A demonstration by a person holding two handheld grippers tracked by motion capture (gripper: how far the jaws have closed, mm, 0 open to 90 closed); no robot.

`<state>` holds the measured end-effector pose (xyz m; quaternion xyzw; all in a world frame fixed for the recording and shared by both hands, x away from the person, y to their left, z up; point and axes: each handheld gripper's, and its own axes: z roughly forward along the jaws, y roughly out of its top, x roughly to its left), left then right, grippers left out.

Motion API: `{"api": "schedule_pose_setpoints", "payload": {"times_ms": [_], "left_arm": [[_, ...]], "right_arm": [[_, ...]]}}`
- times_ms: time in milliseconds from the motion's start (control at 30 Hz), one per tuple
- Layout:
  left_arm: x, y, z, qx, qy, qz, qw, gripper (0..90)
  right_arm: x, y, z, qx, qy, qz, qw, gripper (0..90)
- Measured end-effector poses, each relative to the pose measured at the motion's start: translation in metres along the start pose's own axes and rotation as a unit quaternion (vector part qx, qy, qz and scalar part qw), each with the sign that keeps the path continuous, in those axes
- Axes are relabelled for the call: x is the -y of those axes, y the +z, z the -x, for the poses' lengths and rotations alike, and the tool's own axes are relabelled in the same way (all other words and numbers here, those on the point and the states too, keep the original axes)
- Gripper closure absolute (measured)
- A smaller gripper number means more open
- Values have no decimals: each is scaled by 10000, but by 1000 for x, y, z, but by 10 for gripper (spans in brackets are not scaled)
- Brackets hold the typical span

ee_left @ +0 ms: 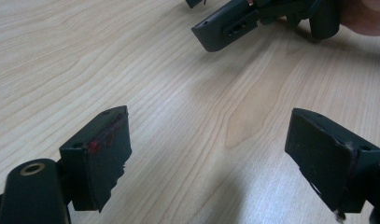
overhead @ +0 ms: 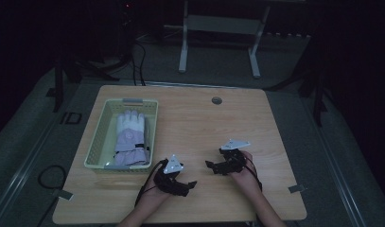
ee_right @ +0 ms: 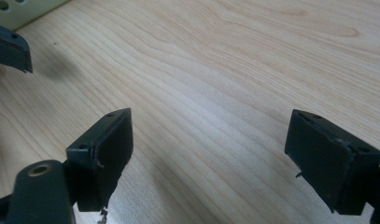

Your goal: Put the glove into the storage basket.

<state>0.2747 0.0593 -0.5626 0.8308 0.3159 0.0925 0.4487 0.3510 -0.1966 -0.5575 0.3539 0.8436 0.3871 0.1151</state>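
A pale green basket (overhead: 98,137) stands at the table's left with white and lilac gloves (overhead: 129,139) lying in it. My left gripper (overhead: 190,186) rests low near the front edge, right of the basket, its jaws wide open over bare wood (ee_left: 208,156). My right gripper (overhead: 210,165) sits a little to the right and points left, also open with nothing between its jaws (ee_right: 208,156). In the left gripper view the right gripper's black jaw (ee_left: 227,30) shows at the top. In the right gripper view the left gripper's jaw tip (ee_right: 10,49) shows at the left edge.
The wooden table (overhead: 199,118) has a round cable hole (overhead: 216,100) near its far edge. A corner of the basket (ee_right: 19,9) shows at the top left of the right gripper view. A metal stand (overhead: 218,38) is on the floor behind the table.
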Motion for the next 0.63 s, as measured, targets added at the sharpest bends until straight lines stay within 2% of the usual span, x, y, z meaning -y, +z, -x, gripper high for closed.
{"api": "schedule_pose_setpoints", "payload": {"times_ms": [233,333,433,633], "left_arm": [[2,-1,-1,-72,-44,46,10000,145],[2,0,1,-108,65,22,9999,145],[2,0,2,-115,113,34,9999,145],[2,-2,1,-123,75,63,9999,145]], "right_arm": [[0,2,-2,58,-120,-4,9999,153],[1,4,-2,111,-185,-49,9998,153],[1,4,-1,141,-188,-51,9997,153],[1,3,0,144,-173,-33,9997,153]]}}
